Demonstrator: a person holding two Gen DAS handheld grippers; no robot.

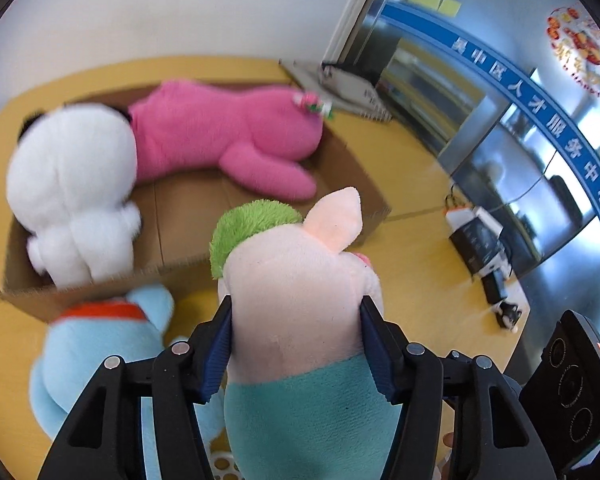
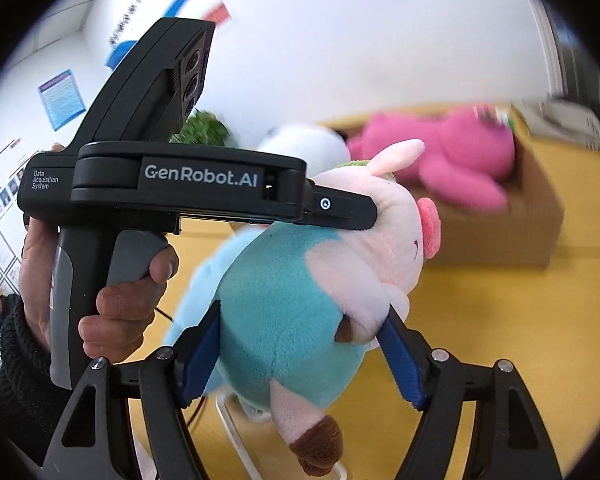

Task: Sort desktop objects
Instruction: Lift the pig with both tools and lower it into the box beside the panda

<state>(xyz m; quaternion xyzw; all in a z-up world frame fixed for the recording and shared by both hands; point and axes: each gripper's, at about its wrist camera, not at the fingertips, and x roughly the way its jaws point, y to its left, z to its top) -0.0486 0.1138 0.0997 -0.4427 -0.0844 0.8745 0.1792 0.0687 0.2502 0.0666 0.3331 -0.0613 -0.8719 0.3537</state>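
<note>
Clamping the pig toy (image 1: 296, 300) in left gripper (image 1: 296, 344), right gripper (image 2: 300, 356) seemingly gripping too; 2 toys lying ahead in box (image 1: 204, 204), blue toy (image 1: 100, 344) waiting outside.

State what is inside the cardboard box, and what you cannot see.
Inside the cardboard box lie a pink plush toy and a white plush toy. Part of the floor shows bare; whatever lies beneath the toys is covered.

The left gripper (image 2: 374, 216) body bore "GenRobot.AI" and "Data Acquisition System" in white print, while a blue band (image 1: 540, 120) on the far right glass wall carried "人才服务中心".
</note>
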